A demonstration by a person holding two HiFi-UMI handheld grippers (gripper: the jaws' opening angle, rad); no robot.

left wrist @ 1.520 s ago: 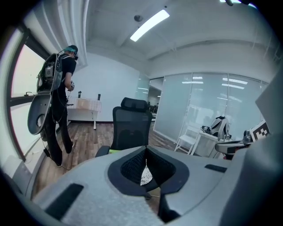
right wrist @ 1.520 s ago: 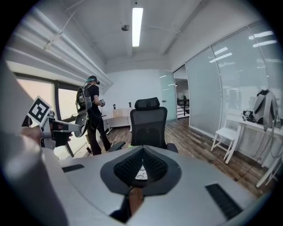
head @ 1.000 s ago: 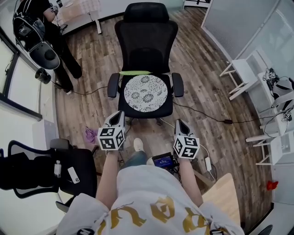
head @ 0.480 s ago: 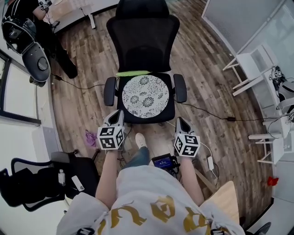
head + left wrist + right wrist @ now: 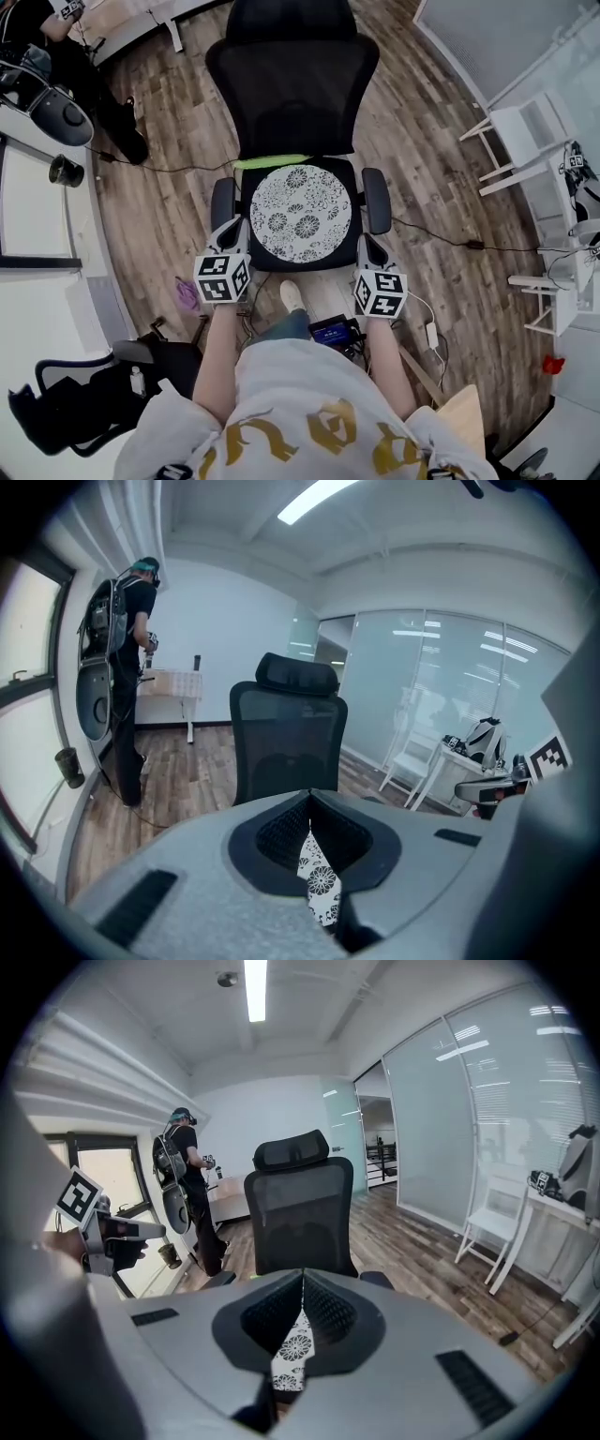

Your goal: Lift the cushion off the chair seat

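A round white cushion [image 5: 301,214] with a black flower print lies on the seat of a black mesh office chair [image 5: 292,89]. In the head view my left gripper [image 5: 233,226] sits just off the seat's front left corner, by the left armrest [image 5: 223,202]. My right gripper [image 5: 367,242] sits off the front right corner, below the right armrest [image 5: 376,198]. Both are shut with nothing between the jaws and apart from the cushion. In each gripper view a sliver of the cushion [image 5: 322,888] [image 5: 292,1352] shows past the closed jaws, with the chair back [image 5: 287,747] [image 5: 300,1218] behind.
A green strip [image 5: 271,161] lies at the seat's rear edge. A person in black [image 5: 70,56] stands at the far left beside a desk. White stools [image 5: 521,131] stand at the right. Another black chair [image 5: 89,398] is at my near left. Cables and a small device [image 5: 334,331] lie on the wood floor.
Both grippers have moved forward to the chair, from well short of the seat to its front corners. The chair now fills more of the head view. The jaws stayed shut.
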